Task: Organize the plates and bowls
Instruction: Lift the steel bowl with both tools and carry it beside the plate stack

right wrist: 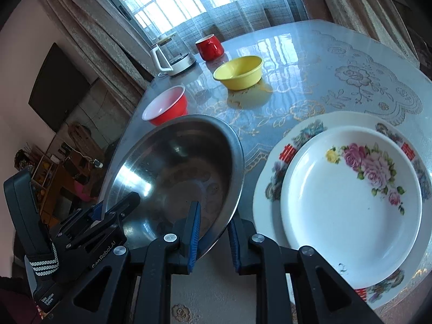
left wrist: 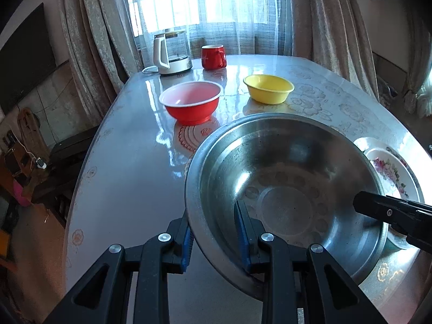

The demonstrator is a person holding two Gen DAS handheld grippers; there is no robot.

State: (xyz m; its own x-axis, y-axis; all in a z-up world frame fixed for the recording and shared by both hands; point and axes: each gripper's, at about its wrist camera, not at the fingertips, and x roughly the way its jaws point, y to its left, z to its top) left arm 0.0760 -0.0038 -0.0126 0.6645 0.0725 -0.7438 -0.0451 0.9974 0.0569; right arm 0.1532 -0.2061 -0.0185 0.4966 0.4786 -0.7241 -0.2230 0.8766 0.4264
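A large steel bowl sits tilted near the table's front, also in the right wrist view. My left gripper straddles its near-left rim, one finger inside, one outside, with a gap showing. My right gripper straddles its right rim the same way; it shows in the left wrist view. A red bowl and a yellow bowl stand beyond. Two stacked flowered plates lie right of the steel bowl.
A red mug and a glass kettle stand at the table's far edge by the curtained window. The table's left edge drops to the floor, with shelves and clutter beyond.
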